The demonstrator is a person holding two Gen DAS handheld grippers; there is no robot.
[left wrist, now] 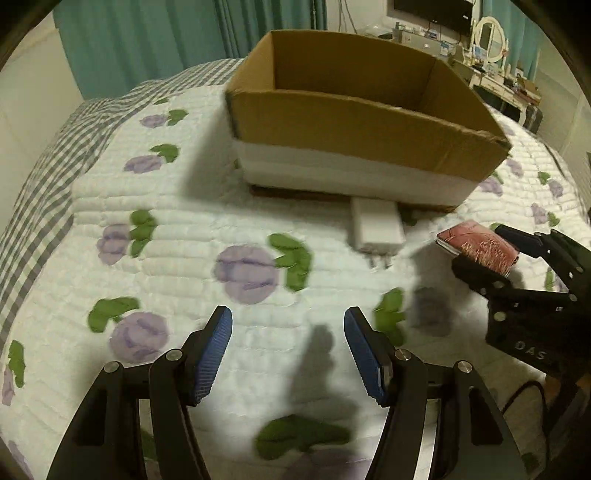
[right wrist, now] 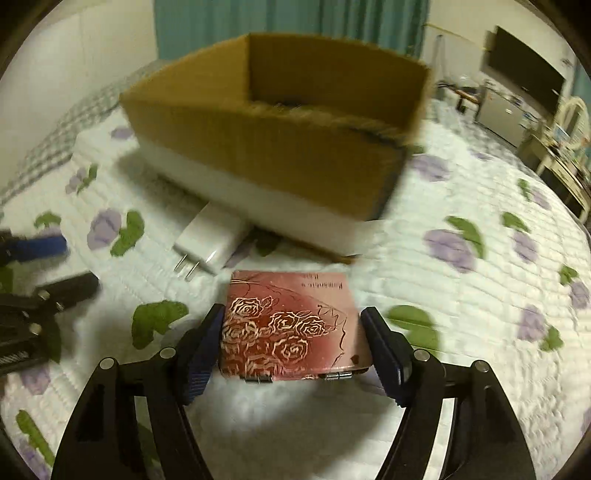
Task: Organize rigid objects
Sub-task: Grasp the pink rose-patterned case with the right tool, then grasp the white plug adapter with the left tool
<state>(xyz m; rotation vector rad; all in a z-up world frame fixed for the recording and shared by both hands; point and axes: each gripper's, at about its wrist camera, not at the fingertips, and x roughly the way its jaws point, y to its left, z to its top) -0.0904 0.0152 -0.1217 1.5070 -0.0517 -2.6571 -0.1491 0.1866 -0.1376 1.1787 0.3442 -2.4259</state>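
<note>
A red tin case with a rose pattern [right wrist: 291, 328] sits between the fingers of my right gripper [right wrist: 291, 350], which is shut on its two sides just above the bed. The case also shows in the left wrist view [left wrist: 478, 245], held in the right gripper [left wrist: 484, 254]. A white charger plug [left wrist: 376, 229] lies on the quilt against the front of the open cardboard box [left wrist: 354, 122]; in the right wrist view the charger [right wrist: 212, 240] lies left of the case, before the box [right wrist: 280, 125]. My left gripper [left wrist: 288, 354] is open and empty over the quilt.
The bed is covered by a white quilt with purple flowers [left wrist: 247, 273]. The box rests on white foam [left wrist: 332, 173]. Teal curtains [left wrist: 147, 33] hang behind. A dresser with a mirror [left wrist: 491, 37] stands at the far right.
</note>
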